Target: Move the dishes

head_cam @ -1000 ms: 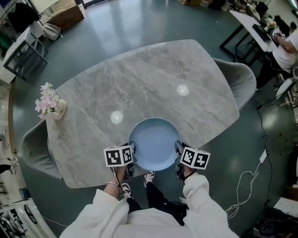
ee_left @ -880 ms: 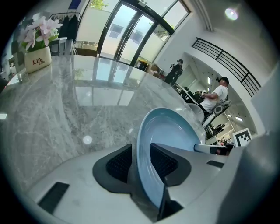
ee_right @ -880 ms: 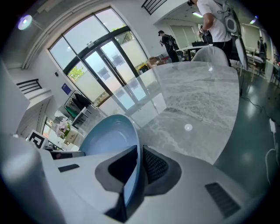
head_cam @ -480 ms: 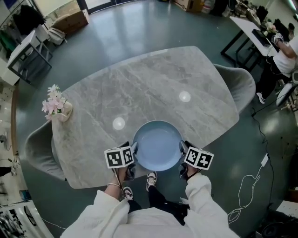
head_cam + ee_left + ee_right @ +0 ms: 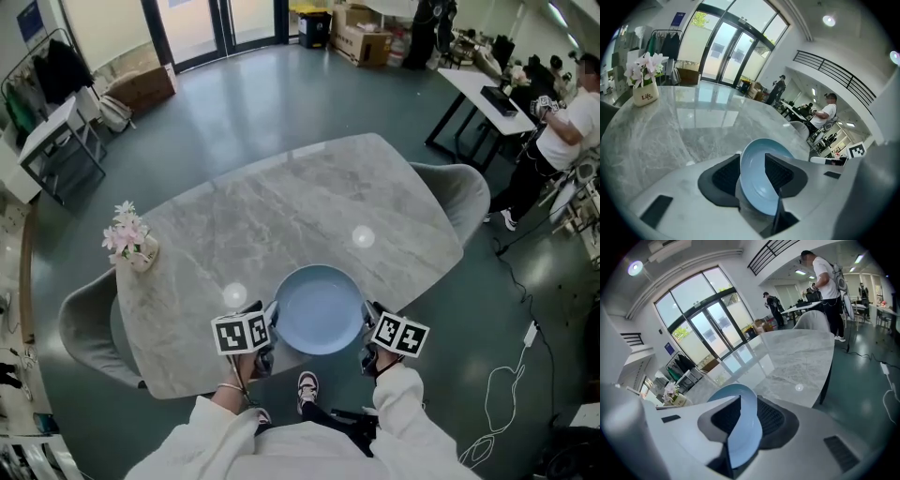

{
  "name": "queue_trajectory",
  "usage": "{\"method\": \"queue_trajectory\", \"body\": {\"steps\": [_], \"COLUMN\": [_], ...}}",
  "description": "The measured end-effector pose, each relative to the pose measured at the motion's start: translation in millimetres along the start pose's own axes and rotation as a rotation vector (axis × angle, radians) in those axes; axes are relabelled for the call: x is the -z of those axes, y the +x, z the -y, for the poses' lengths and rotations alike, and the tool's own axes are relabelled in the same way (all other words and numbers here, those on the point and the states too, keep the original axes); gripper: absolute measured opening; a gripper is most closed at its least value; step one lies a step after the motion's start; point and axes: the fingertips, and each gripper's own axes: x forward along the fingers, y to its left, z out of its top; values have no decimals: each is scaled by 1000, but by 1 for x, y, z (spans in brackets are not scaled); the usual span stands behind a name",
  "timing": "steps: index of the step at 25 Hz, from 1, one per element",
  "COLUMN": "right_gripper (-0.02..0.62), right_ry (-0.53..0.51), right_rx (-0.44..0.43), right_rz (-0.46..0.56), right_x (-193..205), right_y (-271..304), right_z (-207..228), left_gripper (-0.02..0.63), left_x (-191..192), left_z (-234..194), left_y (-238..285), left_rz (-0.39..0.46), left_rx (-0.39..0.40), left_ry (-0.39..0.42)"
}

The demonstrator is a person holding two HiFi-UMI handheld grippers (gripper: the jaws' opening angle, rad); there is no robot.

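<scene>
left gripper (image 5: 269, 330) clamped on blue plate (image 5: 320, 309) rim | right gripper (image 5: 367, 330) clamped on opposite rim | plate over tabletop (image 5: 281, 216) near edge

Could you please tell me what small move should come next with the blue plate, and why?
Probably carry the blue plate forward, level, toward the bare middle of the table. The left gripper and right gripper are each shut on opposite rims, and the plate sits at the table's near edge, so there seems to be room ahead.
</scene>
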Motion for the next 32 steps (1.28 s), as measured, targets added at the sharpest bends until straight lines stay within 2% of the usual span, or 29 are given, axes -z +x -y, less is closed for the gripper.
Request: {"method": "queue_trajectory", "body": {"steps": [7, 17, 23, 32], "right_gripper": [115, 89, 84, 71], "right_ry": [5, -14, -19, -31], "right_rx": [4, -20, -17, -5], "right_rz": [98, 137, 141, 183], "right_x": [2, 46, 81, 118], "right_y": [-38, -77, -99, -134], "right_z": [-35, -93, -112, -139], "left_gripper": [159, 70, 33, 18], "left_x": [-6, 15, 44, 70], "left_z": [12, 5, -11, -19], "left_y": [-47, -105, -133, -174], "left_rz": [52, 60, 45, 56], "left_rx": [96, 155, 162, 204], "left_ry": [67, 152, 155, 164]}}
